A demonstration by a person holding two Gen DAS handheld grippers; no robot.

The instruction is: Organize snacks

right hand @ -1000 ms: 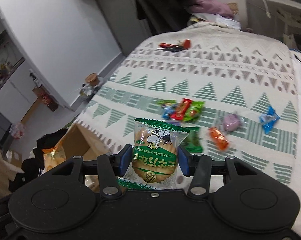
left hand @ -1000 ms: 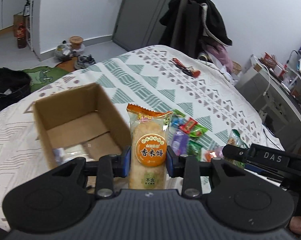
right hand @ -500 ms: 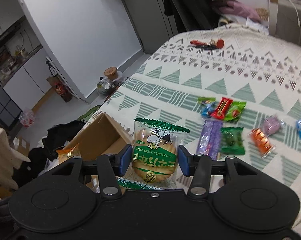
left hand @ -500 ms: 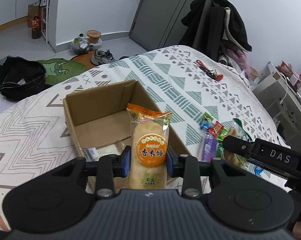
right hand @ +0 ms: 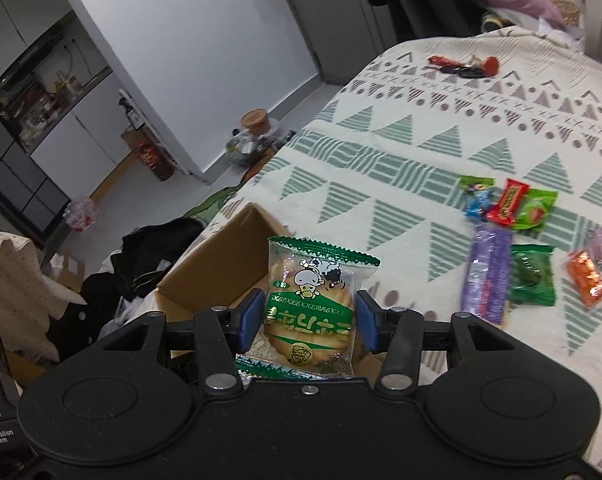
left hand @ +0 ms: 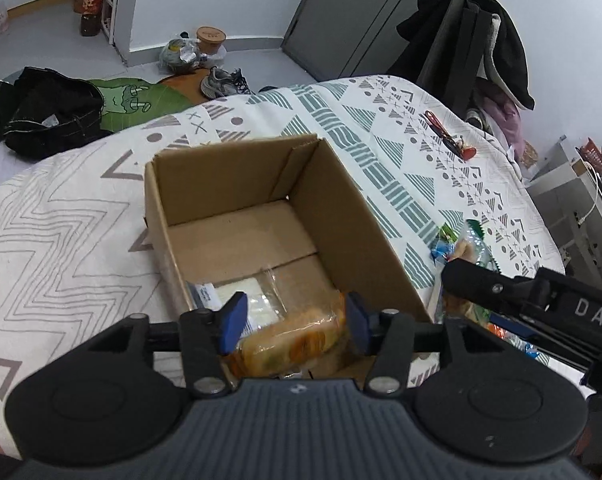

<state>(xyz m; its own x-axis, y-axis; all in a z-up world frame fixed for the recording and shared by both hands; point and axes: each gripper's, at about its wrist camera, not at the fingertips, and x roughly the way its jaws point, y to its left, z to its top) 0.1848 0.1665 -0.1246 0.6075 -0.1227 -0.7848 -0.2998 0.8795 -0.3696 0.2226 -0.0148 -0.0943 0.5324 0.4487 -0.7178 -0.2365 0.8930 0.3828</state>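
An open cardboard box [left hand: 333, 216] stands on the patterned bed cover; it also shows in the right wrist view [right hand: 221, 264]. My left gripper [left hand: 295, 322] is open over the box's near end. The orange rice-cracker pack [left hand: 289, 340] lies tilted and blurred between its pads, loose inside the box. A clear packet [left hand: 241, 300] lies on the box floor. My right gripper [right hand: 307, 322] is shut on a green cow-print cracker pack [right hand: 311, 308], held upright just right of the box. It also appears in the left wrist view [left hand: 541, 304].
Several small snacks lie on the bed cover to the right: a purple bar [right hand: 487, 276], a green pack [right hand: 531, 274], a red bar [right hand: 509, 202], an orange candy [right hand: 587, 278]. Keys [right hand: 465, 68] lie farther back. Clothes [left hand: 49, 112] and shoes are on the floor left.
My left gripper moved over the box and opened; the orange cracker pack has dropped from upright to tilted inside the box. My right gripper moved closer to the box, still holding the green pack.
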